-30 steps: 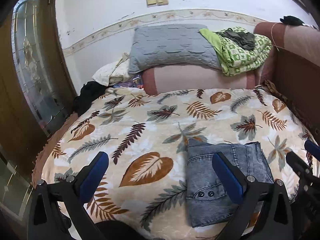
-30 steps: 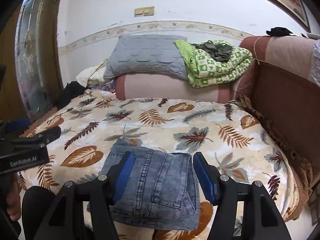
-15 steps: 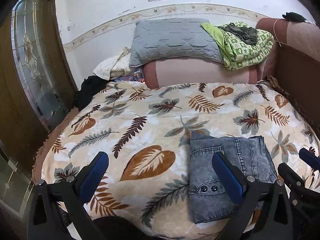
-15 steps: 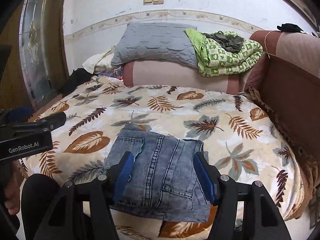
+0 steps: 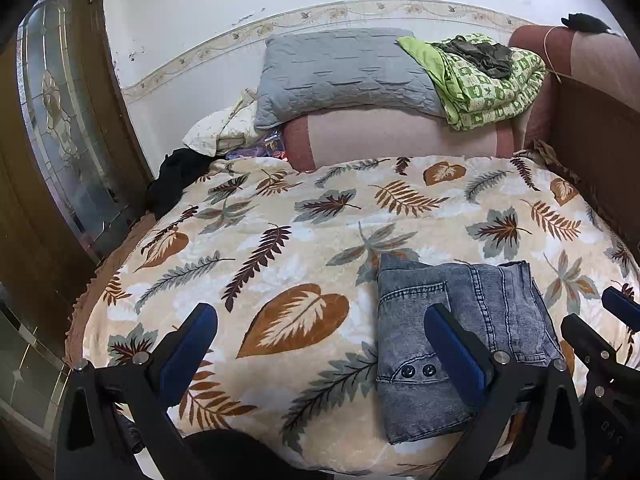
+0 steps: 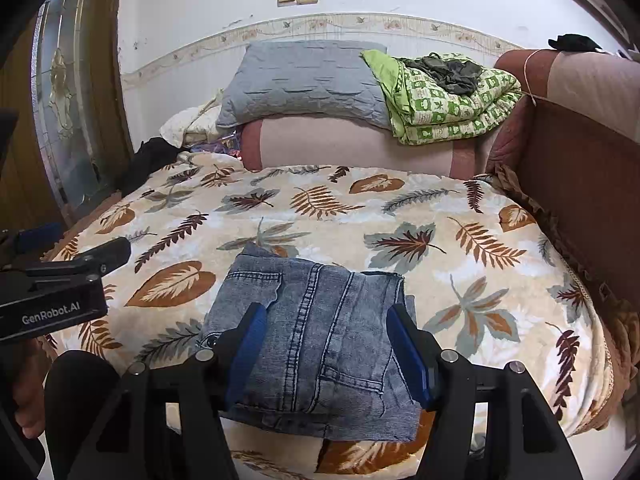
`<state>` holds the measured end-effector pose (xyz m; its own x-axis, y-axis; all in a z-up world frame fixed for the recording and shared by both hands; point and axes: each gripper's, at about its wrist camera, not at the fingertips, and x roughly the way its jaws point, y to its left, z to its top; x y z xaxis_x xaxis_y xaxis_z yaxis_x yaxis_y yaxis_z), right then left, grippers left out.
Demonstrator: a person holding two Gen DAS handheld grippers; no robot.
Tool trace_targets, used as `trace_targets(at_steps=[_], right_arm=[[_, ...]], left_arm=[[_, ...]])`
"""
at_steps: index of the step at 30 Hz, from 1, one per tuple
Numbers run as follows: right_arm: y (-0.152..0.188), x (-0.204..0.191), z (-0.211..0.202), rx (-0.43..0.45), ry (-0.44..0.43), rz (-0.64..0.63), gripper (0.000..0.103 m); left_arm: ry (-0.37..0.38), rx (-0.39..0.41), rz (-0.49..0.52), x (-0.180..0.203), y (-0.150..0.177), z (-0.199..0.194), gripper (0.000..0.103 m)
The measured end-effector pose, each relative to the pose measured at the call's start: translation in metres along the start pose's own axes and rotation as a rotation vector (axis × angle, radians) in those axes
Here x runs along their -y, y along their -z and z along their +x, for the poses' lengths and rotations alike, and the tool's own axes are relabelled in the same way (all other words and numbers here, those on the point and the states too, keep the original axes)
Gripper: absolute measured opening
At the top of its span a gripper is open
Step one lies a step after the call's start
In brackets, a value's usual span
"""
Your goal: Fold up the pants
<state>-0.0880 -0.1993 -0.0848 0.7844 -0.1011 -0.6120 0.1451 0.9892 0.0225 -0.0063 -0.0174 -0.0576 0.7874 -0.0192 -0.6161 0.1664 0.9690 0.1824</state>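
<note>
Lying folded on the leaf-print blanket [image 6: 460, 208], the grey-blue denim pants [image 6: 320, 332] look thick, floppy (pinch stacked edges); left gripper [image 5: 320, 344] and right gripper [image 6: 326, 352] gape empty.

Folded faded-blue denim pants [image 6: 316, 336]: coarse woven cloth, pale stitched seams, two dark glossy buttons [image 5: 418, 371]; cream leaf-print blanket [image 5: 280, 248]: soft, fleecy, matt; grey quilted pillow [image 5: 340, 76]: matt stitched cloth; green-checked folded quilt [image 6: 448, 104]: thin cloth; brown door [image 5: 24, 184]: wood, patterned glass pane, glossy; gripper fingers [image 6: 248, 344]: matt black plastic, blue pads, silver metal screws.
</note>
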Motion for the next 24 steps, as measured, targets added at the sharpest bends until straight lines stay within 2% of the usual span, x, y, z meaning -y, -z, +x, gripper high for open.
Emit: trace_targets(at_steps=[12, 24], right_arm=[[0.005, -0.002, 0.01, -0.039, 0.002, -0.004, 0.066], [0.005, -0.002, 0.01, -0.037, 0.007, -0.002, 0.066]], left_arm=[[0.001, -0.013, 0.001, 0.001, 0.004, 0.003, 0.103], [0.003, -0.015, 0.004, 0.003, 0.005, 0.003, 0.103]])
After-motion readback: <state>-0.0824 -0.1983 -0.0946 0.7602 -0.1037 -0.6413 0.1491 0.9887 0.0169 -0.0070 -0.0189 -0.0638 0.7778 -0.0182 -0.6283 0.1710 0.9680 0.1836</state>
